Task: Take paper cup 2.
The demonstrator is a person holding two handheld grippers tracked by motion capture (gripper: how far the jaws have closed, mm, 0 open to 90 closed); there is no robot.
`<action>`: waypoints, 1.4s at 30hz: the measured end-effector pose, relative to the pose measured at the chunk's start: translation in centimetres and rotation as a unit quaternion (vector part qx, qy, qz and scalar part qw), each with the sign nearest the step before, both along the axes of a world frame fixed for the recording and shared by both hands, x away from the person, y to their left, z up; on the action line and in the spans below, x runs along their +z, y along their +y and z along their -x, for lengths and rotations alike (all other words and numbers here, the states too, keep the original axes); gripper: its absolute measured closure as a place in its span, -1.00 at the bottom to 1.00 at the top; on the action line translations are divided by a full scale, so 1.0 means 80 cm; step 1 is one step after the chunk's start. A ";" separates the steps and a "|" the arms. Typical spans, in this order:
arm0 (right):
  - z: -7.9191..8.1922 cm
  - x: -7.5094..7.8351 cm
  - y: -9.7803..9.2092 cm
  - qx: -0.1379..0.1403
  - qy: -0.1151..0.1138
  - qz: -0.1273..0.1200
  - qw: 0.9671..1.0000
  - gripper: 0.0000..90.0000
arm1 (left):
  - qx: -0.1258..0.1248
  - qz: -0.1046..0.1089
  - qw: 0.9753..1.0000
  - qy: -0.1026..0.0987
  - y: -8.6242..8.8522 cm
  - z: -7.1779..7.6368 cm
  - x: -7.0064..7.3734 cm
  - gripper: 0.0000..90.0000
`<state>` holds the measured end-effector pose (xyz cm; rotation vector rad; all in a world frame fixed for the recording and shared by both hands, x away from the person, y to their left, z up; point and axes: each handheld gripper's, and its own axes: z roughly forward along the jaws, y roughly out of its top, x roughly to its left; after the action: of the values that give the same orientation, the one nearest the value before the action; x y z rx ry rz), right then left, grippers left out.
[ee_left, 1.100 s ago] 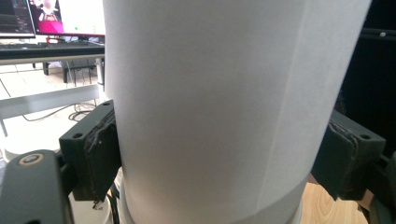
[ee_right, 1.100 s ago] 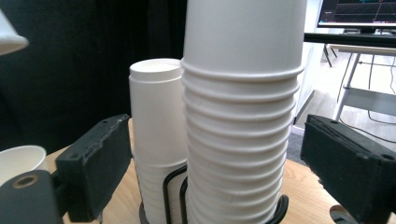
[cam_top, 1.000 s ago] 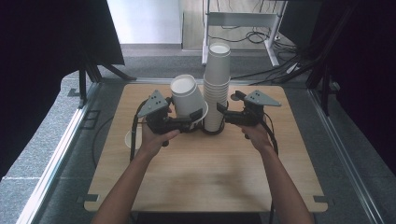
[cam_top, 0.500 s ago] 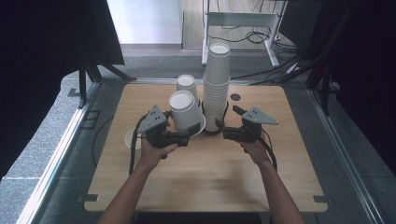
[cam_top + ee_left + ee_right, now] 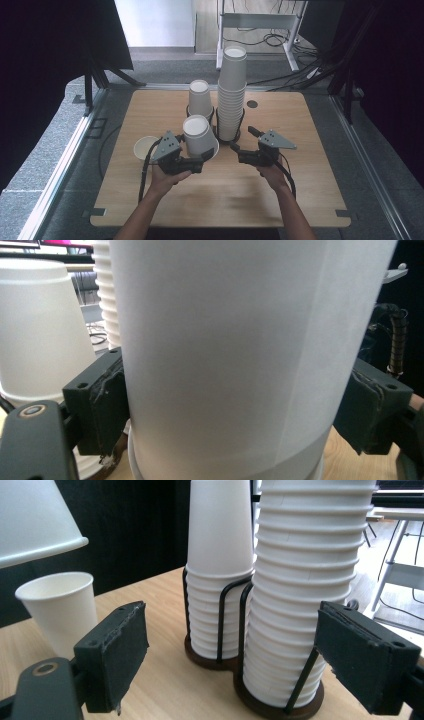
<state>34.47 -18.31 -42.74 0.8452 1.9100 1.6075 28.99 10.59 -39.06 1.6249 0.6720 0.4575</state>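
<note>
Left gripper (image 5: 197,161): its two black jaws are clamped on the sides of an inverted paper cup (image 5: 199,135), as the left gripper view shows, with the cup wall pressed between both pads.
Held cup: upside down, base up, lifted off the table (image 5: 310,130); it sits left of centre, just near of the wire holder (image 5: 215,116) and just left of the tall stack (image 5: 232,92). In the left gripper view the cup (image 5: 225,355) spans most of the picture.
Left hand (image 5: 165,180): grips the tool from the near side, forearm coming in from the near edge.
Right gripper (image 5: 239,150): jaws stand wide apart with nothing between them; in the right gripper view (image 5: 230,665) they frame the foot of the tall stack without touching it.
Right hand (image 5: 272,172): holds the tool right of centre, near of the tall stack.
Tall stack: many nested inverted cups, upright in the right ring of the holder, seen close in the right gripper view (image 5: 305,590).
Short stack (image 5: 200,100): fewer nested inverted cups in the left ring, just left of the tall stack and far of the held cup.
Upright cup (image 5: 146,148): stands mouth up on the table at the left, just left of the left gripper; the right gripper view shows it (image 5: 59,610) apart from the holder.
Holder: dark wire frame with a round dark base under each stack (image 5: 220,625).
</note>
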 end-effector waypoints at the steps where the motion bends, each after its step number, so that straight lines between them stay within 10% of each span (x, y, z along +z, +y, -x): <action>1: 0.002 -0.002 0.000 0.001 0.000 0.002 1.000 -0.68 | 0.001 -0.001 1.000 0.001 0.000 0.001 -0.003 -0.69; 32: 0.045 -0.056 -0.005 0.004 0.051 -0.018 0.999 -0.67 | 0.010 -0.021 0.998 0.054 -0.006 0.021 -0.075 -0.69; 42: 0.055 -0.070 -0.006 0.007 0.049 0.023 0.999 -0.67 | 0.010 -0.051 0.996 0.067 -0.014 0.026 -0.104 -0.70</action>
<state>30.03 -18.77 -48.33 0.9083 2.0159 1.5488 26.92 9.43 -47.37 1.7575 0.7768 0.4064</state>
